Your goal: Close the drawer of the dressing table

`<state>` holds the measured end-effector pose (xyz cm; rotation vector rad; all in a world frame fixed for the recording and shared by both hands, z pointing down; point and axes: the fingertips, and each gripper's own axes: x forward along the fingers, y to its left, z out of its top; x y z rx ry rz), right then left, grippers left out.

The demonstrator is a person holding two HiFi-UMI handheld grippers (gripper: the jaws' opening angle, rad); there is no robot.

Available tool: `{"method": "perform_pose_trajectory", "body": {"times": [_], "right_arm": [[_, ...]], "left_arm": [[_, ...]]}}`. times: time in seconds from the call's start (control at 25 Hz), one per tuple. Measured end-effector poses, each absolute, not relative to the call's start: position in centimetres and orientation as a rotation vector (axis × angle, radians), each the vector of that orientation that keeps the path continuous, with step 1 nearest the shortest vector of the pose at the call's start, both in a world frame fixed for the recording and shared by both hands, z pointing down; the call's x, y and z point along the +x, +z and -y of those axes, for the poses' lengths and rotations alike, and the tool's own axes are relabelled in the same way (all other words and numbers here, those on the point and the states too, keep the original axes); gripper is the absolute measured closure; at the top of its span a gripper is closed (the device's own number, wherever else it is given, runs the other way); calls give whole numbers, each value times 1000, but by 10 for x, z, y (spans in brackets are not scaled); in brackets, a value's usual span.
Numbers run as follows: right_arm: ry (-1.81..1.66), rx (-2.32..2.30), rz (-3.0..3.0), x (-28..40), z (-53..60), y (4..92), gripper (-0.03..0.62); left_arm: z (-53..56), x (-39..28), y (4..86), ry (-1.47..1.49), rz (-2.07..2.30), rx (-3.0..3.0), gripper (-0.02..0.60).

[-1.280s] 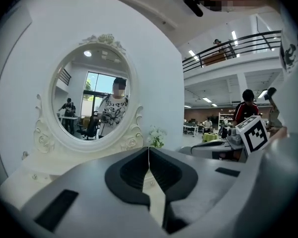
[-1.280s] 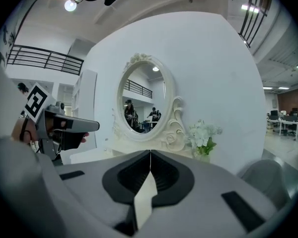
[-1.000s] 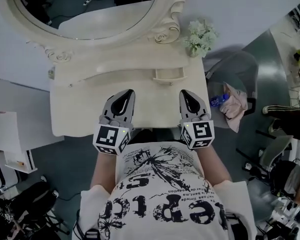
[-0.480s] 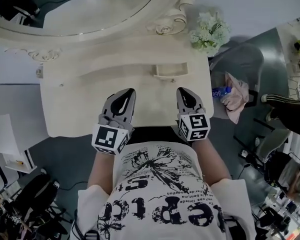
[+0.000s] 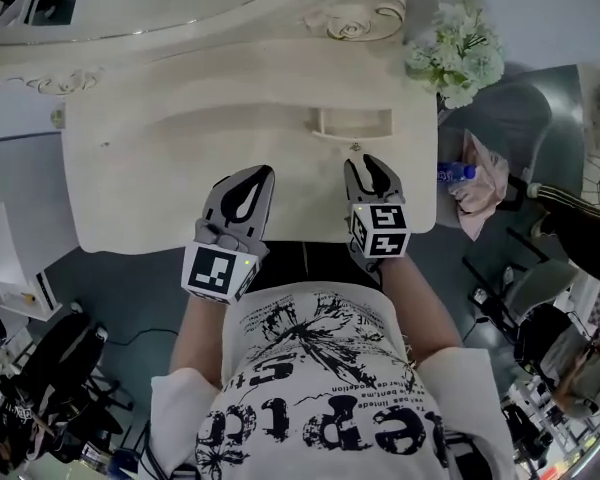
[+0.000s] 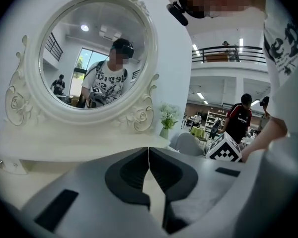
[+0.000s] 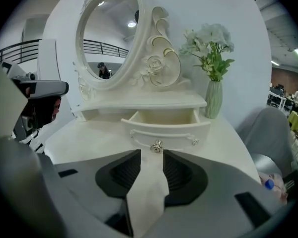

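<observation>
Standing pulled out at the back of the table [image 5: 130,198], the drawer [image 5: 352,123] is showing its pale front and small metal knob [image 7: 156,146] to the right gripper view. Its floor is hiding behind that front, so only the inner walls are showing.

The right tongs [image 5: 368,165] are hovering at 6 o'clock of the drawer, their jaws opening. The knob is sitting just beyond the tips, and the pads are pressing on nothing; whether the tips are touching it is hard to make out.

The left tongs [image 5: 252,175] are hanging at 9 o'clock of the right pair, over the table's near part. Their jaws are meeting in a thin line in the left gripper view, with nothing between them.

At 11 o'clock of the drawer, the oval mirror [image 5: 365,20] is being cut off by the head view's top edge. A vase of flowers [image 5: 458,53] is standing at 2 o'clock of the drawer. At 3 o'clock, off the table, a grey chair [image 5: 500,118] is carrying a bottle [image 5: 458,173], partly covered by the table's edge.
</observation>
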<state>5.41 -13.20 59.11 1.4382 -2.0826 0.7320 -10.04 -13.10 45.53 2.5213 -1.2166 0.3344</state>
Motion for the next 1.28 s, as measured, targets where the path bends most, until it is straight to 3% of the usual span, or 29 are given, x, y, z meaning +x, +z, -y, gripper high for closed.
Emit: {"method": "perform_pose_trajectory", "body": {"times": [1.28], "right_arm": [[785, 1488, 2021, 56, 185, 603, 484]], "left_arm": [[142, -115, 470, 390, 1235, 2456, 561]]}}
